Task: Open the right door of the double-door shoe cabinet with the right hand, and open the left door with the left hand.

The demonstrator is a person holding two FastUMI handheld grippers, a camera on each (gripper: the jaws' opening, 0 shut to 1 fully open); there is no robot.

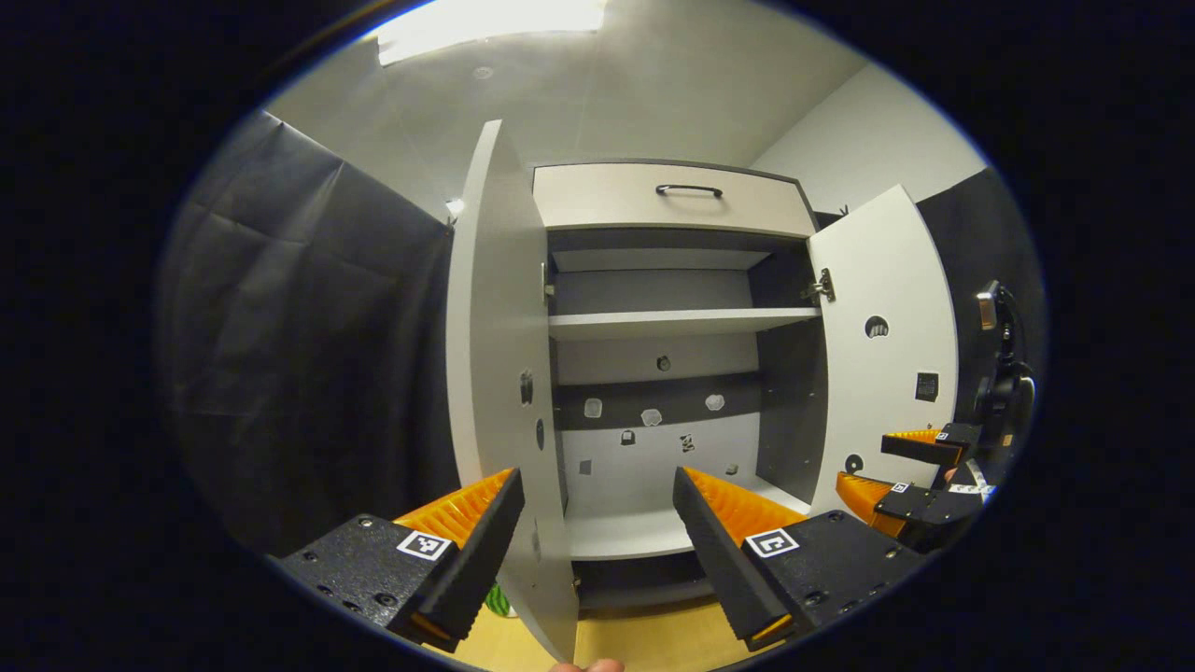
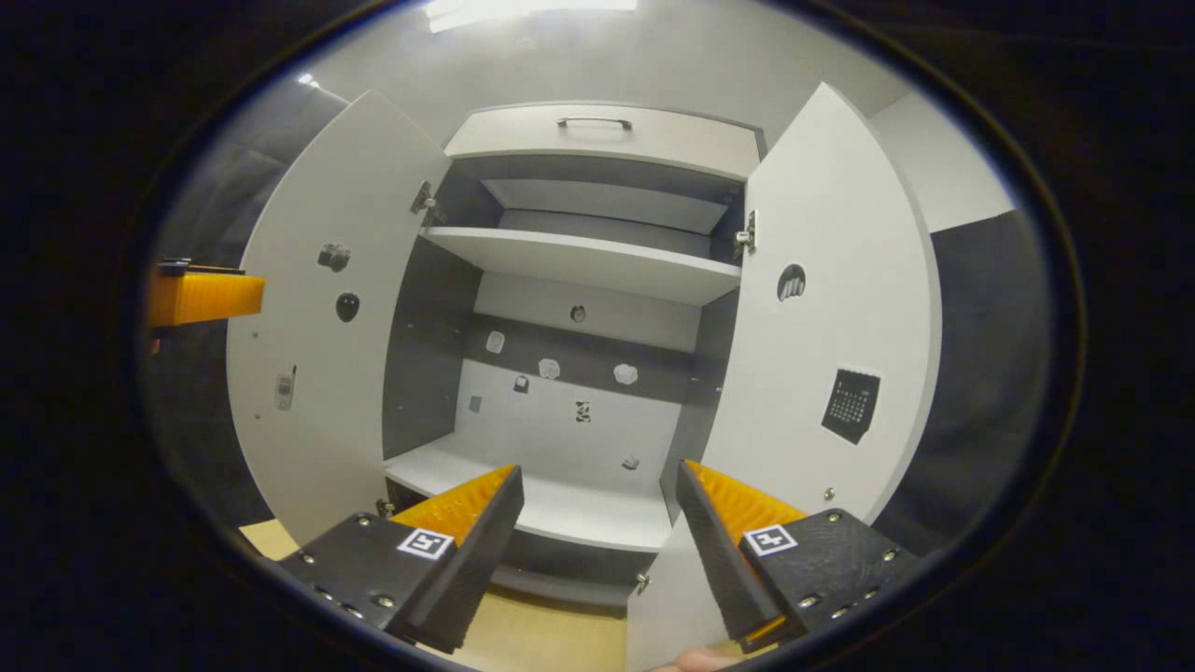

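The shoe cabinet (image 1: 672,322) has both doors swung open. Its left door (image 1: 499,373) faces me almost edge-on in the left gripper view, rising between the fingers of my left gripper (image 1: 597,523), close to the left one. That gripper is open and holds nothing. The right door (image 1: 887,355) stands open farther right, with my right gripper (image 1: 920,476) beside its lower part. In the right gripper view the left door (image 2: 322,327) and right door (image 2: 831,327) spread wide. My right gripper (image 2: 597,518) is open, and its right finger overlaps the right door's bottom corner.
A closed drawer with a black handle (image 1: 689,190) tops the cabinet. Inside are a shelf (image 2: 588,257) and a bottom board (image 2: 551,499), with small stickers on the back wall and doors. Black cloth (image 1: 299,355) hangs to the left. The wooden floor (image 1: 644,639) lies below.
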